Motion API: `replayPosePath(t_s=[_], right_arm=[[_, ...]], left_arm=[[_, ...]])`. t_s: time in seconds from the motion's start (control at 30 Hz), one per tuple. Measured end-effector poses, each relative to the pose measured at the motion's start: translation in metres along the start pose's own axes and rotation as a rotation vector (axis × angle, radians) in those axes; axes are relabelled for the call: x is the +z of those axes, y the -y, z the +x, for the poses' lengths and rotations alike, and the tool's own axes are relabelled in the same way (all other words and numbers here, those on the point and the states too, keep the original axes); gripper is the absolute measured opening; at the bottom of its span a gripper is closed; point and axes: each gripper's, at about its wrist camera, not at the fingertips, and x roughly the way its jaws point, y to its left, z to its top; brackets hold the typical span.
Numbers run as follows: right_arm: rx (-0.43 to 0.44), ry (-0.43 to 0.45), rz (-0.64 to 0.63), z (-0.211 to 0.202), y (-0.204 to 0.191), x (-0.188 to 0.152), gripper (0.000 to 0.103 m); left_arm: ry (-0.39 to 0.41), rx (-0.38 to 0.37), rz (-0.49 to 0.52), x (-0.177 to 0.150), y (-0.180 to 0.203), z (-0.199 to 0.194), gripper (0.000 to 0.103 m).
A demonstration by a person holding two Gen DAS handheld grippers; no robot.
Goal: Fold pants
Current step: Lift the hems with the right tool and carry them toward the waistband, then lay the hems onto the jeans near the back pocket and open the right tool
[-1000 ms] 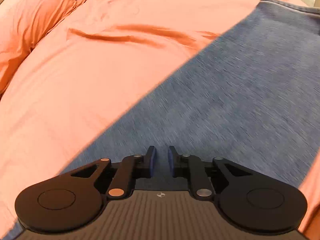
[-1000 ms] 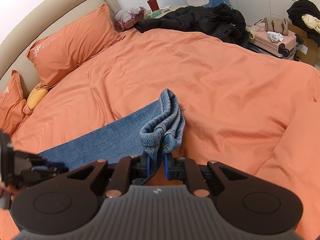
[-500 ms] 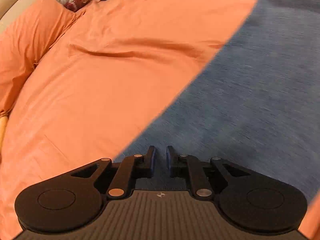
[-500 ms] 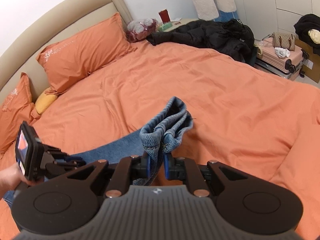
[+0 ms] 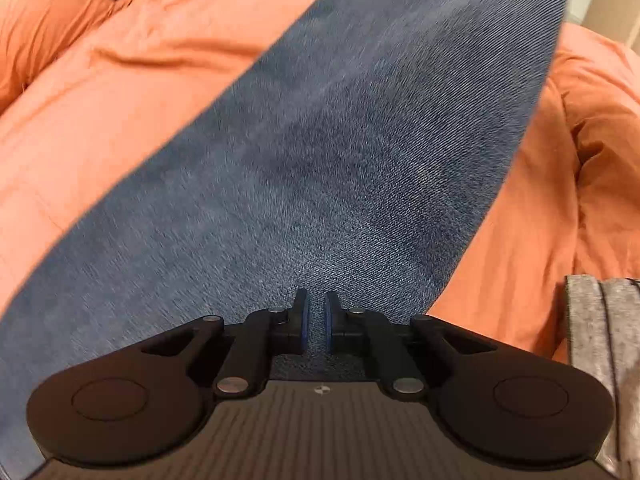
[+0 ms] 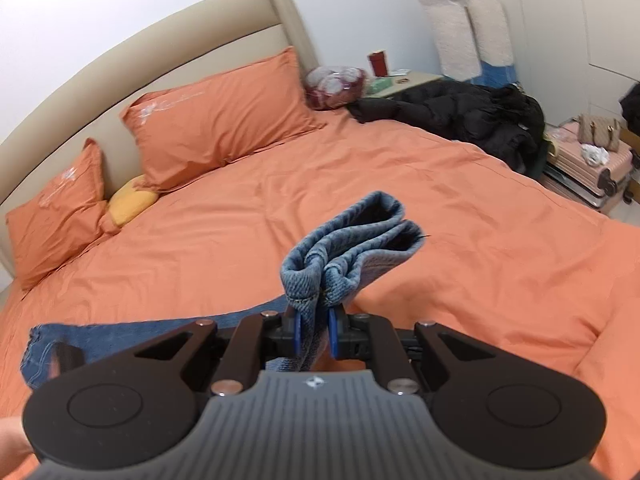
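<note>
Orange bedding (image 6: 460,216) is carrying the blue pants (image 5: 340,152), their far end lying flat near the pillow (image 6: 216,120) while the right tongs (image 6: 312,332) are clamping the bunched hems and the left tongs (image 5: 315,320), just closing, are pinching denim.

Bed cover (image 6: 460,216): broad open stretch mid-bed, passage free. Head end blocked by pillows (image 6: 216,120) and headboard (image 6: 160,52). Far corner: black coat (image 6: 472,116) heaped on the edge. Suitcase (image 6: 588,168) beside bed, right. Jeans (image 5: 320,152) span the near strip.
</note>
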Motion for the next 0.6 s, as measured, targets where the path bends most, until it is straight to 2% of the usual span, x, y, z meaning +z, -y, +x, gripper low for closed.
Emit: replayPosePath(t_s=[0.17,0.23,0.27,0.33,0.6], right_arm=[[0.045,0.032,-0.092,-0.016,-0.042,-0.002,0.008],[0.074,0.048,-0.128,-0.022,-0.06,-0.001,0.009],[0.093,0.053,-0.142,-0.024,-0.068,-0.001,0.009],[0.137,0.054,-0.158,-0.028,-0.086,-0.001,0.009],[0.268,0.0,-0.185,-0.004,-0.162,-0.011,0.009]], left_arm=[[-0.007,0.029,-0.005,0.0,0.007,0.001,0.006],[0.007,0.013,-0.028,-0.001,0.005,-0.007,0.006],[0.017,-0.003,-0.048,-0.002,0.002,-0.011,0.011],[0.048,-0.013,-0.078,-0.011,-0.005,-0.027,0.014],[0.141,0.093,-0.226,-0.048,-0.056,-0.112,0.014]])
